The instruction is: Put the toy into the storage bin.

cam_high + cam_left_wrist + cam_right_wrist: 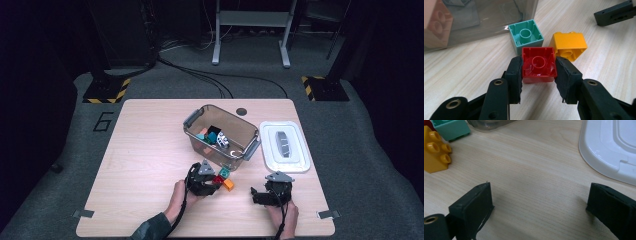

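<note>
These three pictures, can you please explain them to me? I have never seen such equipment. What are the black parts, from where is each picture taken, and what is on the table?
A person sits at a wooden table and holds a hand-held tool with two black jaws in each hand. The high view looks down from above: left gripper, right gripper. The other two pictures come from small cameras riding on those tools, looking along their jaws.

On the table stand a clear plastic bin with some toys inside and, beside it, its white lid. In front of the bin lie three toy bricks: a red brick, a teal brick and an orange brick.

The left gripper's pads press on both sides of the red brick. The right gripper is open over bare wood.
</note>
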Motion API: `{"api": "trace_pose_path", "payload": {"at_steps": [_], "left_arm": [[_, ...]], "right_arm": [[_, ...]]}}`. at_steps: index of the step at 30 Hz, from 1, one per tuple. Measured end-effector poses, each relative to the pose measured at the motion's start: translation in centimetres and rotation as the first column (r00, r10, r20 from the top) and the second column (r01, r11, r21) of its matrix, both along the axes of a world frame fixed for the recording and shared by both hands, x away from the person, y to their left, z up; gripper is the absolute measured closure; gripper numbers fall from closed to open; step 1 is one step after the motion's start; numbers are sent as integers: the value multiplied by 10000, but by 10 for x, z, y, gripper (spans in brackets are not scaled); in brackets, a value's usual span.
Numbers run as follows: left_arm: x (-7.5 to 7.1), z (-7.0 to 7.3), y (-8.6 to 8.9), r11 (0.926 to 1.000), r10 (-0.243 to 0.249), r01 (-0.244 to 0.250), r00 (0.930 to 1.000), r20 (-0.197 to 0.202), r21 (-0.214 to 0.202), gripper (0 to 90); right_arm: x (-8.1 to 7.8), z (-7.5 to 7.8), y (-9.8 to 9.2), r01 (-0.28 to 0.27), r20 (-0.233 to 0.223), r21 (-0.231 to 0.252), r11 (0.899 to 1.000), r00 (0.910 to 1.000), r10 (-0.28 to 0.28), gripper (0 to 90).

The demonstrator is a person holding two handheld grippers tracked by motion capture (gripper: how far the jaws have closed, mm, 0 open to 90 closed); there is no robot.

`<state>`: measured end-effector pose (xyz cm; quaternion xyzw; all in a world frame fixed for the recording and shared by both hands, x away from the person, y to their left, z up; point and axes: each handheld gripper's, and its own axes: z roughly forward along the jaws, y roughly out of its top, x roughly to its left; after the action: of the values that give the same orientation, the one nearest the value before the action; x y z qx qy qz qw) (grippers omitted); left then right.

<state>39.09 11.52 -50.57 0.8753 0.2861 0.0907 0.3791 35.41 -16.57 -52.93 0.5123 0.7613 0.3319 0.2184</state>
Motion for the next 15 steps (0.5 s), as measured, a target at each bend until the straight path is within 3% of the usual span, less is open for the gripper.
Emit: {"api": "trace_pose_path", "payload": {"at_steps": [6, 15], "left_arm": [[0, 8, 13, 10000, 35, -35, 10000, 85, -5, 590], [8, 25, 45, 9984, 496, -493, 9987, 107, -270, 591]], "right_arm": [[0, 0, 0, -9, -1, -4, 10000, 10000, 9, 50], [0, 0, 0, 4, 0, -1, 10000, 10000, -4, 49]]}}
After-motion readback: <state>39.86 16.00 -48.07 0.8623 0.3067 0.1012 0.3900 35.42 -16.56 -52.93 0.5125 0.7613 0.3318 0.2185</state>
